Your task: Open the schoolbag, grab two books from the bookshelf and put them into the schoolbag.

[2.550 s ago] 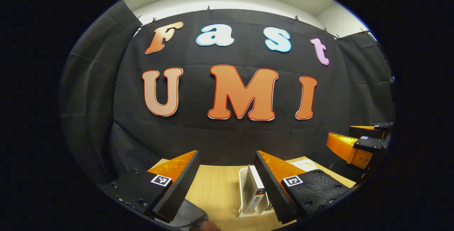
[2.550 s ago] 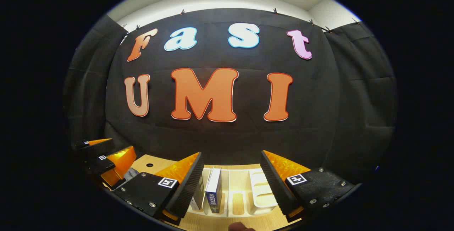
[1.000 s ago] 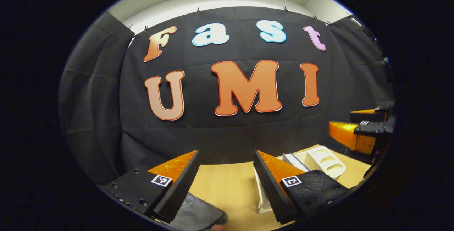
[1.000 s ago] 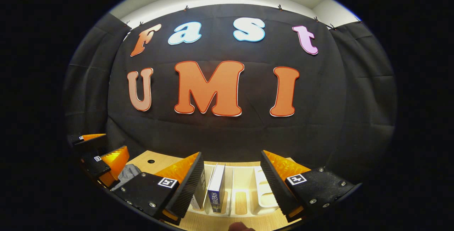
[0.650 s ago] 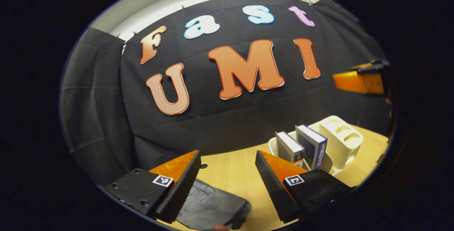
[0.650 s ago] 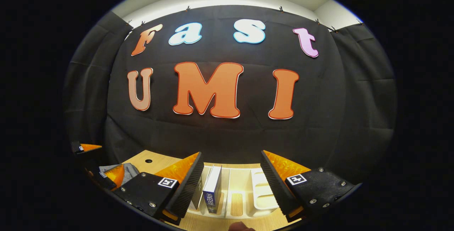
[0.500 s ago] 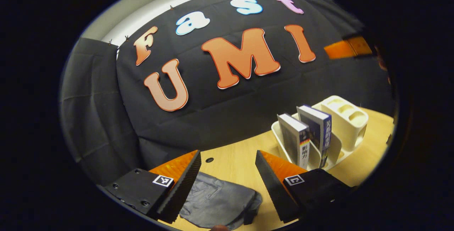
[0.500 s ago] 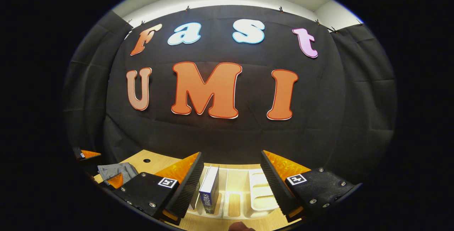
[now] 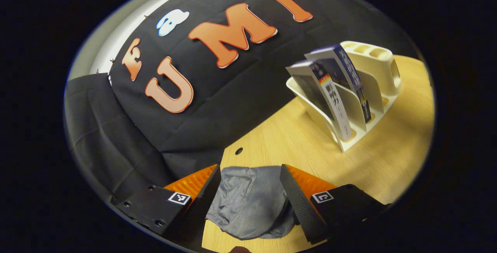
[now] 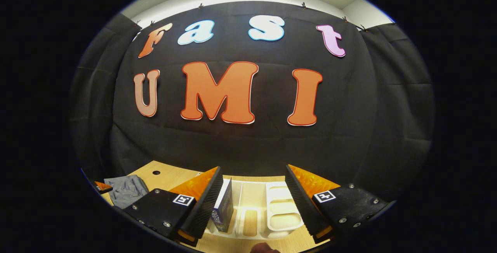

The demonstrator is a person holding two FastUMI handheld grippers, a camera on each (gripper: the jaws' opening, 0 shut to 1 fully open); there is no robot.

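Note:
A crumpled grey schoolbag [image 9: 248,200] lies on the wooden table, and my left gripper [image 9: 250,202] hangs open just above it, one finger on each side. To the right stands a cream bookshelf [image 9: 378,72] with two upright books in its slots, a dark one [image 9: 324,97] and a blue one [image 9: 343,70]. In the right gripper view my right gripper [image 10: 252,202] is open above the bookshelf [image 10: 281,218], with the blue book [image 10: 223,206] against its left finger. The schoolbag [image 10: 126,191] lies at the far left there, beside a bit of the left gripper [image 10: 101,186].
The light wooden table [image 9: 295,144] has a small round hole [image 9: 238,150] behind the bag. Black cloth walls close the booth at the back and on both sides. The bookshelf's right-hand slots [image 10: 283,208] hold no books.
My left gripper has tilted down and swung left, bringing the grey schoolbag between its fingers. The right gripper has drifted slightly right over the bookshelf.

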